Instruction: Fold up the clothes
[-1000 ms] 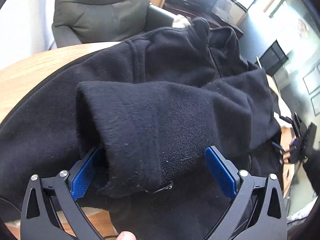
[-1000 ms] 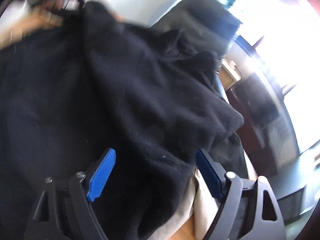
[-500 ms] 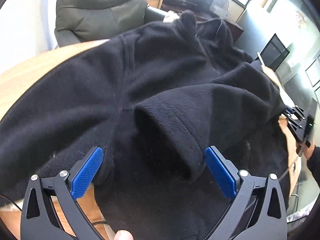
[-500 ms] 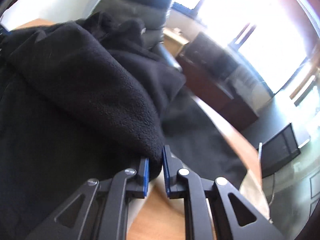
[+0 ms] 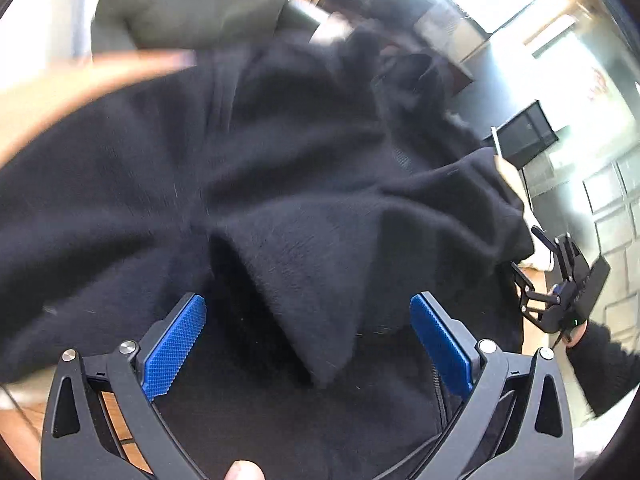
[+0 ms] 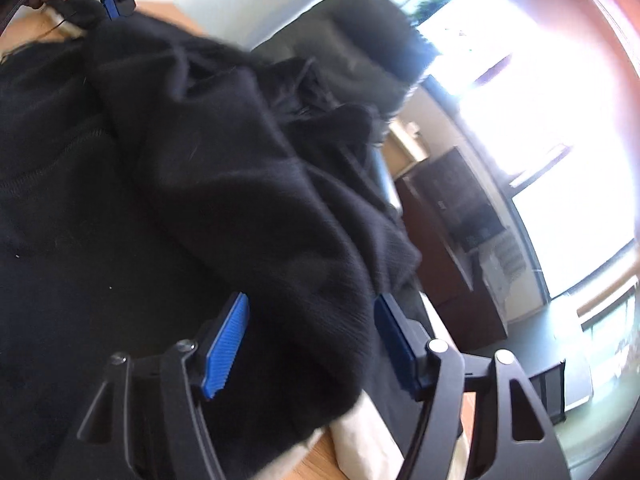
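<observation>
A black fleece jacket [image 5: 280, 168] lies spread over a round wooden table [image 5: 52, 92], its nap soft and fuzzy, with a ribbed seam running down 1 panel and a zipper [image 5: 438, 392] showing near the lower edge. A folded flap of the fleece, roughly triangular, peaks up in front of the left gripper [image 5: 308, 344], whose 2 blue cross-hatched pads [image 5: 176, 344] stand wide apart with the point of the flap between them, nothing pinched. In the right wrist view the same jacket [image 6: 208, 184] bunches into thick, heavy folds, and a hanging fold drapes down between the right gripper [image 6: 308, 340] and its 2 ridged blue pads [image 6: 226, 344], which also stand apart, not closed on the cloth. Beneath that fold a cream-coloured cloth [image 6: 360, 436] lies on the table's edge. Beyond the table stands a grey-green upholstered armchair [image 5: 192, 4], and past it a dark wooden cabinet [image 6: 452, 248] below bright windows. The right gripper [image 5: 560, 292] shows at the far right of the left wrist view, held by a hand in a dark sleeve [image 5: 604, 356]. No brand, label or writing can be read; much of the left wrist view is blurred.
</observation>
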`<state>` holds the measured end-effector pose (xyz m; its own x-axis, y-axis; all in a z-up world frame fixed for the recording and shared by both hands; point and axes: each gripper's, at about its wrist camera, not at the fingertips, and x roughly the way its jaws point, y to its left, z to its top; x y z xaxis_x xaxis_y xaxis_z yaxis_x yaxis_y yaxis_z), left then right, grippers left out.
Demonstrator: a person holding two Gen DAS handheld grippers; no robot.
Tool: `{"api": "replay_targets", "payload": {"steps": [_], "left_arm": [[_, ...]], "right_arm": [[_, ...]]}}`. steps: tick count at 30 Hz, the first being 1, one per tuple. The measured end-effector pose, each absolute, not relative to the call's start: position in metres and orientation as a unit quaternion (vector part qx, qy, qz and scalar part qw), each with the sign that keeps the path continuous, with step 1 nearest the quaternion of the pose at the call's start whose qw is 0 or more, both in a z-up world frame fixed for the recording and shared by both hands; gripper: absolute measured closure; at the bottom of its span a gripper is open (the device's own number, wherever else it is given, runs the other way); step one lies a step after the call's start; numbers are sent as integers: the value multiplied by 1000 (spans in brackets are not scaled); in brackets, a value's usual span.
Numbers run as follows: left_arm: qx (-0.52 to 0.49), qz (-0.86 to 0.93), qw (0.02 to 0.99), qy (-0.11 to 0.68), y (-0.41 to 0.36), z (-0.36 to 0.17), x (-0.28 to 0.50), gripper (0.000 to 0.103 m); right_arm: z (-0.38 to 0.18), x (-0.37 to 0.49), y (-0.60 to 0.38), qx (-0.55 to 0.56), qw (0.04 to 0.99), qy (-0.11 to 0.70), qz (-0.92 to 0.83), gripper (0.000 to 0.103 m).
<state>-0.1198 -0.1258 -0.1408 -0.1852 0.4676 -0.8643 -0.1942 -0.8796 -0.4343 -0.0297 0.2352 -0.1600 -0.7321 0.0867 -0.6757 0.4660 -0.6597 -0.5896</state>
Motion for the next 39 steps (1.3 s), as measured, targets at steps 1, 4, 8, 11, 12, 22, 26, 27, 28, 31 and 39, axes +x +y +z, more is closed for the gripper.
{"api": "replay_targets", "payload": {"steps": [1, 4, 8, 11, 12, 22, 26, 27, 28, 31, 39], "left_arm": [[-604, 757, 214, -125, -127, -146, -118, 0], [-576, 763, 236, -173, -133, -138, -116, 3], [-562, 763, 239, -212, -141, -131, -116, 17], [-577, 762, 226, -189, -140, -134, -115, 52], [-584, 757, 231, -181, -138, -139, -115, 65], [-570, 762, 254, -172, -129, -138, -107, 100], [-560, 762, 252, -206, -157, -117, -111, 100], [-558, 762, 251, -212, -164, -111, -112, 100], [-549, 769, 246, -216, -175, -102, -110, 100], [-532, 783, 229, -227, -201, -83, -108, 100], [-615, 735, 214, -189, -190, -160, -100, 98]], "right_arm": [[-162, -33, 233, 350, 114, 395, -841, 35], [-164, -34, 230, 354, 116, 387, -843, 35], [-165, -33, 226, 357, 117, 375, -847, 35], [-166, -33, 224, 360, 118, 366, -850, 35], [-166, -33, 223, 361, 118, 363, -851, 35], [-167, -23, 217, 362, 123, 346, -857, 35], [-161, -23, 220, 354, 116, 340, -864, 35], [-160, -23, 221, 352, 113, 339, -865, 34], [-158, -23, 222, 349, 111, 339, -867, 34], [-156, -23, 223, 345, 108, 329, -873, 23], [-187, -37, 245, 413, 57, 323, -849, 48]]}}
